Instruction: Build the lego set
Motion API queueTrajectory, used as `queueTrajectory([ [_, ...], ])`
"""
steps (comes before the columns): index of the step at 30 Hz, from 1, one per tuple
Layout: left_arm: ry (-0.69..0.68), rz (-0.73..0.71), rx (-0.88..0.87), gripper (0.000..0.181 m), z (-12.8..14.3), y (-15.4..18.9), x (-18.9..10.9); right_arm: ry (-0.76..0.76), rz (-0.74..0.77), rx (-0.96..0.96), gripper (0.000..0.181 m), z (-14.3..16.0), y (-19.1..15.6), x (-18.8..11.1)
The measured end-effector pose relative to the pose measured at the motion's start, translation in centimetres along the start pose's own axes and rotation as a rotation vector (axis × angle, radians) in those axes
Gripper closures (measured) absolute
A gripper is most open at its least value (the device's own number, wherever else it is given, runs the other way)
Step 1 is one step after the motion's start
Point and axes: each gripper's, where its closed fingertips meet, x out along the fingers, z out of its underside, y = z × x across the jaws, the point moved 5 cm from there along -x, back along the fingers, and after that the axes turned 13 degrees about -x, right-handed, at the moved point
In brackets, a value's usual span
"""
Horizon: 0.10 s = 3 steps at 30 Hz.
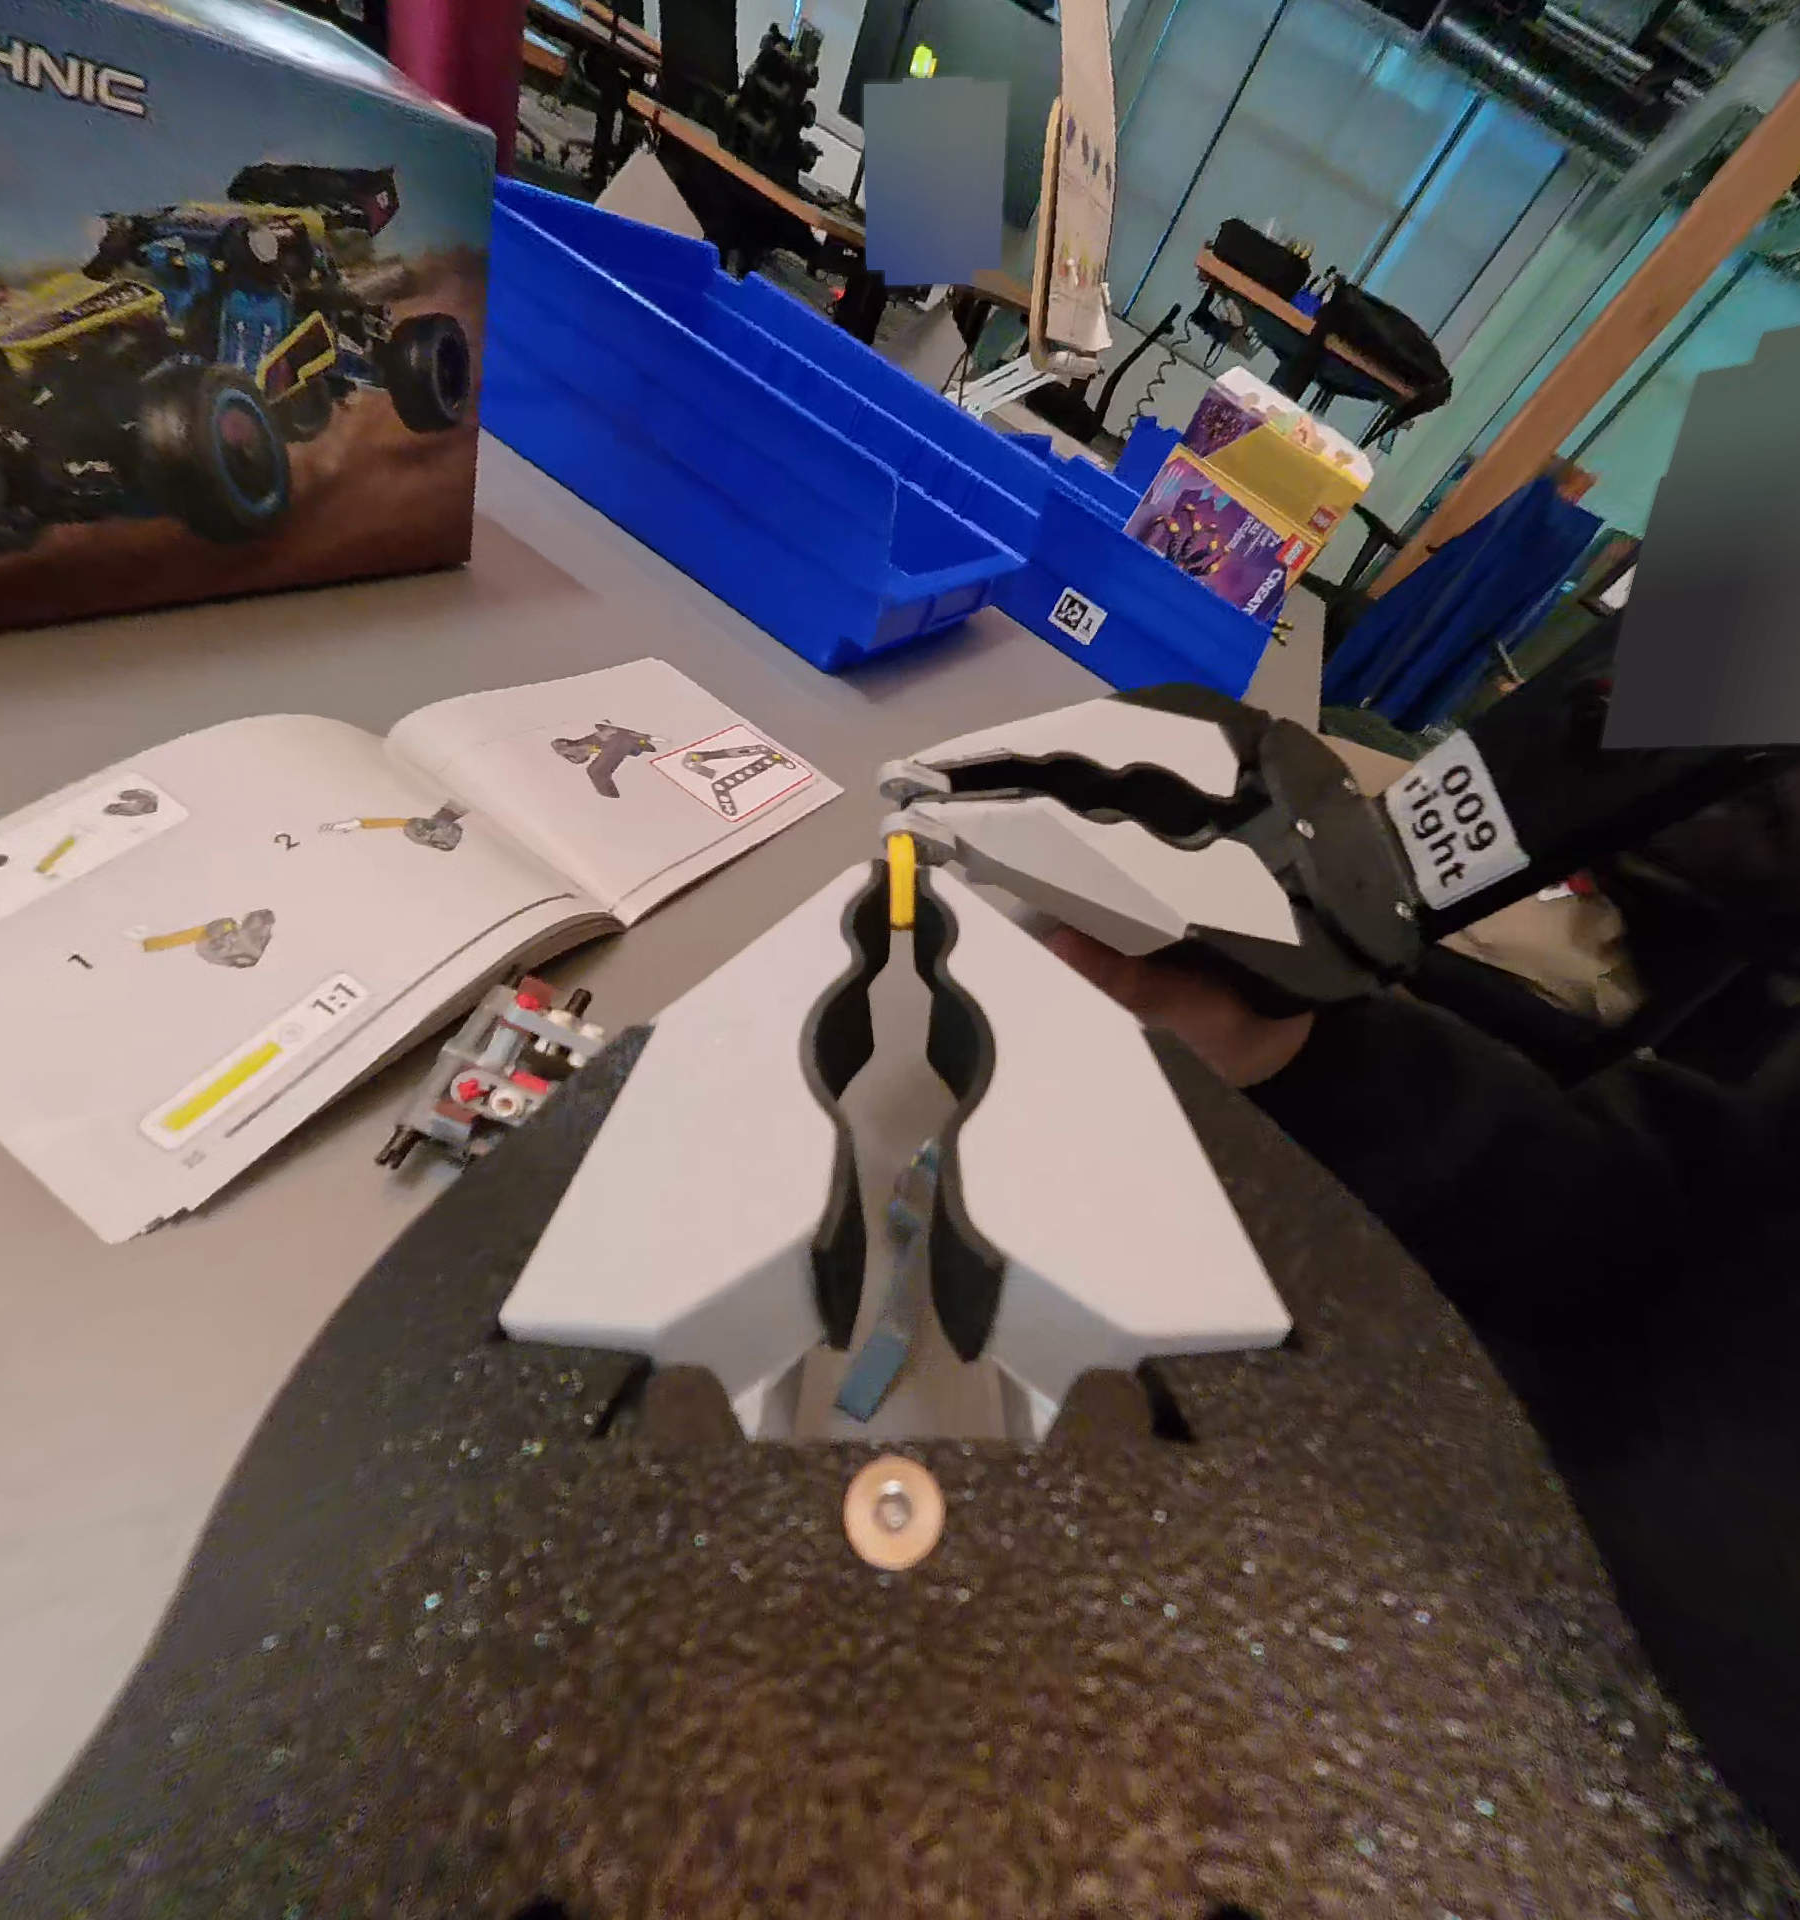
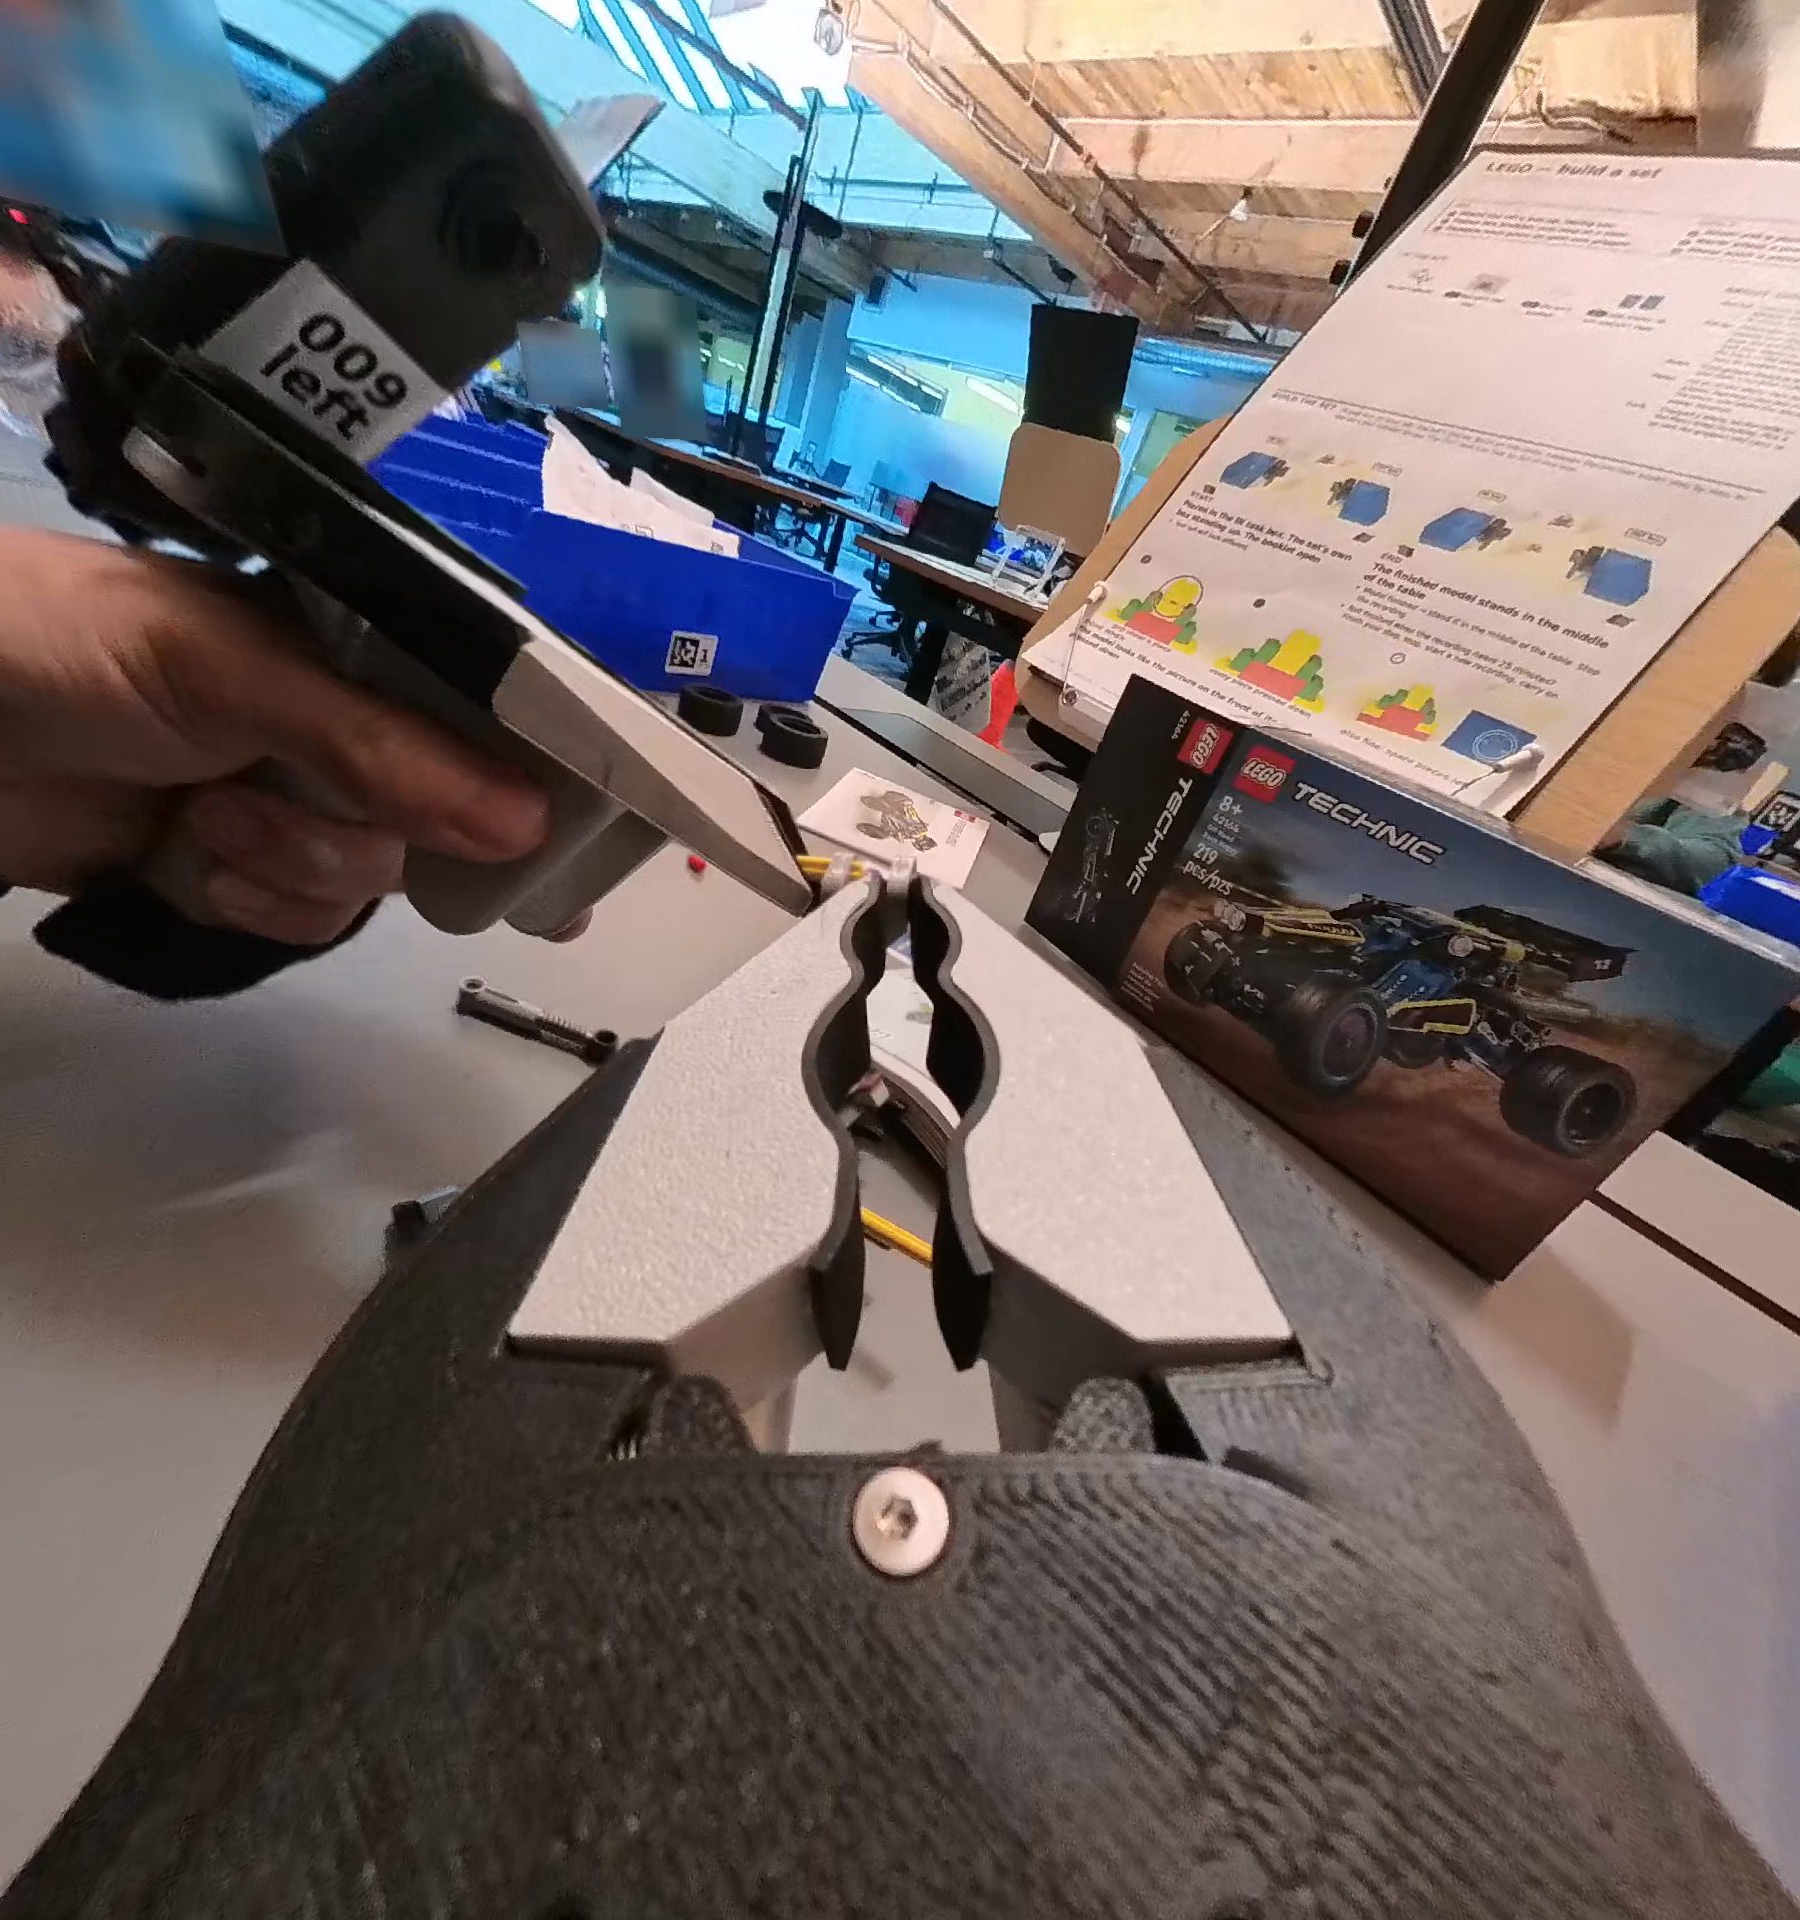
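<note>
Both tools meet tip to tip above the desk (image 1: 252, 1351): our left tool (image 1: 901, 883) pinches a slim yellow axle (image 1: 901, 891), and our right tool (image 2: 894, 885) is closed on a small grey connector (image 2: 891, 871) at its end. Only the left wrist view shows the open instruction booklet (image 1: 304, 935) and a grey sub-assembly (image 1: 501, 1070); the right shows black tyres (image 2: 761, 722).

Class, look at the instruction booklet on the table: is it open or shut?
Open. The booklet lies flat on the table, two printed pages spread either side of its spine.
</note>
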Motion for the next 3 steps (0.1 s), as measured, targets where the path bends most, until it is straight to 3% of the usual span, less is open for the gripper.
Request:
queueTrajectory([
  [3, 0.027, 0.018, -0.008, 0.180, -0.22, 0.31, 0.06, 0.018, 0.038, 0.016, 0.179, -0.29, 0.20, -0.10],
])
